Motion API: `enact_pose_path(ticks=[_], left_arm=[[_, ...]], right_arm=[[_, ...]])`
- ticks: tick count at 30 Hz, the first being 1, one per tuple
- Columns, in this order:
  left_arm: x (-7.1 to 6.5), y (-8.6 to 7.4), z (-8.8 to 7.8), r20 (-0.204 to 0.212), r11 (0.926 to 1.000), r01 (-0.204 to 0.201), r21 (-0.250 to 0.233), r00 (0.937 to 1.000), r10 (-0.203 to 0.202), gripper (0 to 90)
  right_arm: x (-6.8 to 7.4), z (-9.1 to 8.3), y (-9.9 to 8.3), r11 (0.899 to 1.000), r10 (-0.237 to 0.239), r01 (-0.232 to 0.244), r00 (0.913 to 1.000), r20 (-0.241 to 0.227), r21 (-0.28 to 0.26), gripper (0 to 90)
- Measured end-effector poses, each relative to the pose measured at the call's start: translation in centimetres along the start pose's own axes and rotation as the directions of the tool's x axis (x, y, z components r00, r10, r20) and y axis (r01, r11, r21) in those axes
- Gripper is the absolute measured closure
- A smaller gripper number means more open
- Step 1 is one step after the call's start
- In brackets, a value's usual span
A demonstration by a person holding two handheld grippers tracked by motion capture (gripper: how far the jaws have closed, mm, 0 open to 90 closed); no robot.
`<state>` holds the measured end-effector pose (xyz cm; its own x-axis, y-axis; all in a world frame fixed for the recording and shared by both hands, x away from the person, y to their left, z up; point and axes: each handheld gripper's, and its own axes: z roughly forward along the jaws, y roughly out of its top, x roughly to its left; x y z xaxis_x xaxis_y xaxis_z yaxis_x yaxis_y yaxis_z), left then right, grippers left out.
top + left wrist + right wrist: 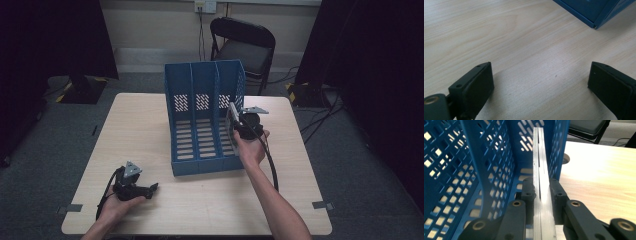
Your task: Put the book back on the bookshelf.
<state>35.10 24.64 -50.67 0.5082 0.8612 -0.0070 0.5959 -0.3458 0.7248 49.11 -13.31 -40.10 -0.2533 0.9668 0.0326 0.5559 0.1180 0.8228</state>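
Blue file rack (205, 120) stands mid-table (150, 130) in the high view; the right tongs (233, 121) hold a thin flat book at its rightmost slot, the left tongs (150, 190) rest low nearby. Left gripper view: jaws spread wide over bare wood. Right gripper view: jaws pinch the book (541, 182) edge-on, upright beside the perforated wall.

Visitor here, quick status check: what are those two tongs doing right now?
Right tongs shut on thin grey book, held edge-up at blue file rack's rightmost slot. Left tongs open, empty, low over table. Nothing in the way.
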Motion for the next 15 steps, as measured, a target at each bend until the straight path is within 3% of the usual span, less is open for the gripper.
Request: enact_pose_path(ticks=[3, 6, 8, 15], left_arm=[[0.0, 0.0, -0.01, 0.001, 1.0, 0.0, 0.0, 1.0, 0.0, 5.6], [-0.01, -0.01, -0.01, 0.0, 1.0, -0.001, 0.001, 1.0, 0.001, 5.6], [-0.02, -0.02, -0.02, 0.001, 1.0, -0.001, 0.0, 1.0, 0.001, 5.6], [-0.03, -0.03, -0.04, 0.001, 1.0, -0.003, 0.001, 1.0, 0.003, 5.6]], right_arm=[[-0.33, 0.12, 0.31, 1.0, 0.024, -0.024, 0.9997, 0.003, 0.003, 77.3], [-0.55, 0.8, 0.56, 0.999, 0.033, -0.034, 0.9992, 0.022, 0.042, 77.4], [-0.47, 0.93, 0.41, 0.999, 0.026, -0.027, 0.9989, 0.04, 0.04, 77.3], [-0.97, 0.46, 0.1, 1.0, 0.003, -0.003, 0.9995, 0.031, 0.011, 75.1]])
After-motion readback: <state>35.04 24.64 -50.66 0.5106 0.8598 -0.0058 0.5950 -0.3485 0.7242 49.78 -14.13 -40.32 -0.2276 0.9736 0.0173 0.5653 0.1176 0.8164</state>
